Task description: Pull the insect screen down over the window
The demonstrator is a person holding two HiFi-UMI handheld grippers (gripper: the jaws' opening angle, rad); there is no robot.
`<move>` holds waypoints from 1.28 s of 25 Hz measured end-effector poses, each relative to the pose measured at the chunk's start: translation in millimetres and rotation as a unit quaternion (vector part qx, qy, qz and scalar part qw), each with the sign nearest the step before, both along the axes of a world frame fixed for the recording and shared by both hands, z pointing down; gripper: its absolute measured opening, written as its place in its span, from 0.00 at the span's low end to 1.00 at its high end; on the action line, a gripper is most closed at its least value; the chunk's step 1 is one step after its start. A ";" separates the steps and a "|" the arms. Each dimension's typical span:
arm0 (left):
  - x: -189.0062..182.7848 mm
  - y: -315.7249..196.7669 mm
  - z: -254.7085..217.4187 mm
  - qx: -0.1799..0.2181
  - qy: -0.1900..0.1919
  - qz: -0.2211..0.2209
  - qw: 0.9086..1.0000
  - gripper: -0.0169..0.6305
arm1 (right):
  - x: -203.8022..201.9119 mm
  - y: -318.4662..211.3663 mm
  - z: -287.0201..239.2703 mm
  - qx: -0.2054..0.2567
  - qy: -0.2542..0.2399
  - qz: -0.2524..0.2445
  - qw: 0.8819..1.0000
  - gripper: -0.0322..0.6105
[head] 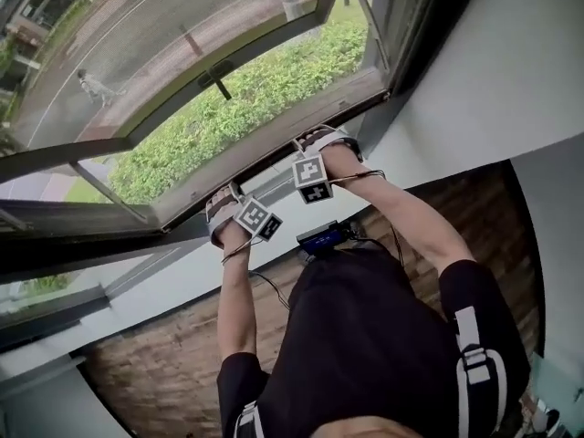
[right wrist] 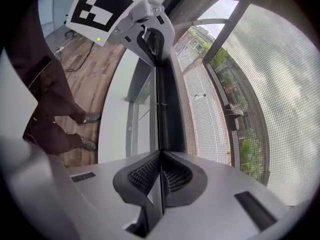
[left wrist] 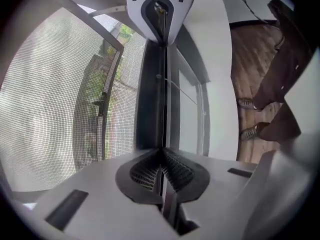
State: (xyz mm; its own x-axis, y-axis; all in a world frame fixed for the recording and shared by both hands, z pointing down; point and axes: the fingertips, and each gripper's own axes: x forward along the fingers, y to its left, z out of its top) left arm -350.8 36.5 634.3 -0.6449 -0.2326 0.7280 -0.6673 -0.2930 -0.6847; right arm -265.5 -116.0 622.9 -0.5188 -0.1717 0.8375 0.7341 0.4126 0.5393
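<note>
The left gripper (left wrist: 161, 171) and right gripper (right wrist: 160, 170) each clamp the bottom bar (left wrist: 155, 84) of the insect screen (left wrist: 45, 109), at 12 o'clock, close to the lower window frame (head: 274, 144).

mesh screen (left wrist: 45, 109) closes off the opening, dark rail (left wrist: 152, 99) straight ahead, wood floor (head: 155, 372) open below

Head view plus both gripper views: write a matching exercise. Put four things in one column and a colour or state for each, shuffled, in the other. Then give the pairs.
Things:
1. bar
2. hedge
3. floor
4. mesh

Descriptions:
A. green, outdoors
B. brown wood
C. dark, pinched by the left gripper and the right gripper
D. grey, see-through

Pairs: 1-C, 2-A, 3-B, 4-D
</note>
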 end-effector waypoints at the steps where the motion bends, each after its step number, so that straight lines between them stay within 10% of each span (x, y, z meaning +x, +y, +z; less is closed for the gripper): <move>1: 2.3 -2.1 0.4 0.006 0.004 -0.001 1.000 0.04 | 0.1 -2.3 1.0 0.006 -0.008 0.002 1.000 0.07; 32: -0.2 -3.6 4.8 0.041 0.020 0.001 0.999 0.03 | -6.9 -3.2 2.6 0.038 -0.020 -0.007 0.999 0.07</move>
State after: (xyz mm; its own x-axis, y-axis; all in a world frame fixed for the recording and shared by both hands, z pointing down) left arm -351.0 32.9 639.1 -0.6147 -0.2947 0.7316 -0.6942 -0.2381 -0.6792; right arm -272.4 -119.2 625.5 -0.5546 -0.2261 0.8008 0.7168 0.3591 0.5977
